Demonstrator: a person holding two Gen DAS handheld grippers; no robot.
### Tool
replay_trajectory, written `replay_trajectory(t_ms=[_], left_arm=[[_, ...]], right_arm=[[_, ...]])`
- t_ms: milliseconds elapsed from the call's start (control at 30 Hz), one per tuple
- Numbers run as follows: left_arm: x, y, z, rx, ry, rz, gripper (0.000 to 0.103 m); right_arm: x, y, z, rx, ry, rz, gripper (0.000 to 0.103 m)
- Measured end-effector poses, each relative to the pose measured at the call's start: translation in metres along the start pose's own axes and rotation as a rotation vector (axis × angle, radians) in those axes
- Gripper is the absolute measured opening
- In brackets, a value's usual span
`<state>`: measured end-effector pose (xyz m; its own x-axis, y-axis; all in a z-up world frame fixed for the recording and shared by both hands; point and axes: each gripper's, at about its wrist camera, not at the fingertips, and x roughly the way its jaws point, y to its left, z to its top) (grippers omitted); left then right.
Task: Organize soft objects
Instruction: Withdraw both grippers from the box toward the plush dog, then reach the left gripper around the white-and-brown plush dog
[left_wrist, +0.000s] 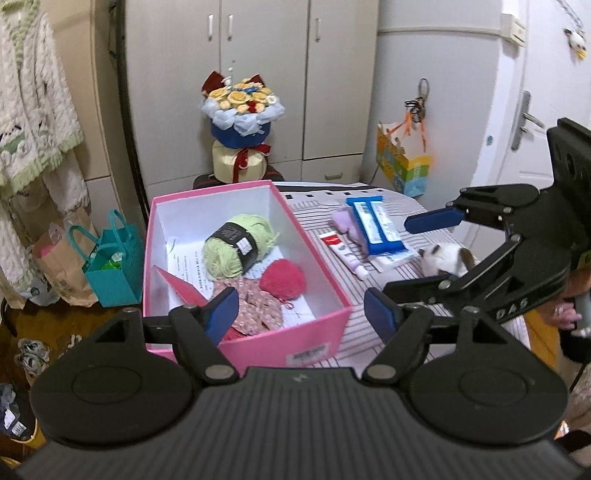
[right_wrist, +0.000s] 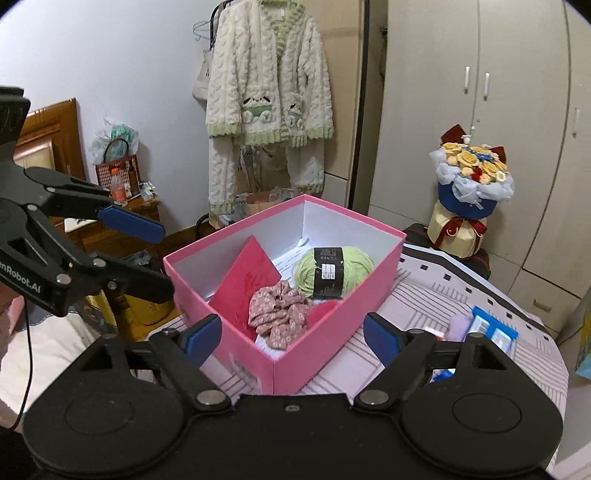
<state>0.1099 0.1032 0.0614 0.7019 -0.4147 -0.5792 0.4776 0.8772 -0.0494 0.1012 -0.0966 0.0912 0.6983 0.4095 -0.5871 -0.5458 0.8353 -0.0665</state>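
**A:** What sits at the far left?

**B:** In the left wrist view, a teal gift bag (left_wrist: 112, 264) stands on the floor beside the pink box (left_wrist: 317, 328). The left hand-held gripper (left_wrist: 301, 315) hangs over the box's near wall, jaws wide apart, nothing between its blue pads.

**A:** And inside the box?

**B:** A ball of light green yarn (left_wrist: 236, 249) with a black band lies toward the back. In front of it are a floral fabric piece (left_wrist: 258, 308) and a red knitted piece (left_wrist: 283, 280), touching one another. A red card (right_wrist: 247, 286) leans against the left inner wall.

**A:** Further right?

**B:** On the striped worktop (left_wrist: 314, 210), just beside the box, lie a tube with a red label (left_wrist: 343, 251), a lilac soft item (left_wrist: 345, 223) and a blue-and-white packet (left_wrist: 376, 225), packed close. A white-and-brown plush toy (left_wrist: 445, 258) rests near the worktop's right edge.

**A:** The other gripper?

**B:** The right hand-held gripper (left_wrist: 391, 258) hovers above the plush toy, jaws spread wide and empty.
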Motion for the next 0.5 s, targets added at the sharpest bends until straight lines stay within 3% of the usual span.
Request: replay_trajectory(t_ms=[100,300,500], left_arm=[[-0.007,-0.014,-0.006,0.03,-0.002,-0.019,0.085],[-0.009,-0.046,-0.02,0.104,0.011,-0.058,0.093],[0.007,-0.073,-0.029,0.15,0.049,-0.118,0.095]], right_arm=[[-0.019,-0.005,-0.013,0.023,-0.016,0.011,0.092],[-0.05,-0.016,-0.048,0.067,-0.027,-0.035,0.094],[-0.071,-0.03,-0.081,0.119,-0.04,-0.087,0.095]])
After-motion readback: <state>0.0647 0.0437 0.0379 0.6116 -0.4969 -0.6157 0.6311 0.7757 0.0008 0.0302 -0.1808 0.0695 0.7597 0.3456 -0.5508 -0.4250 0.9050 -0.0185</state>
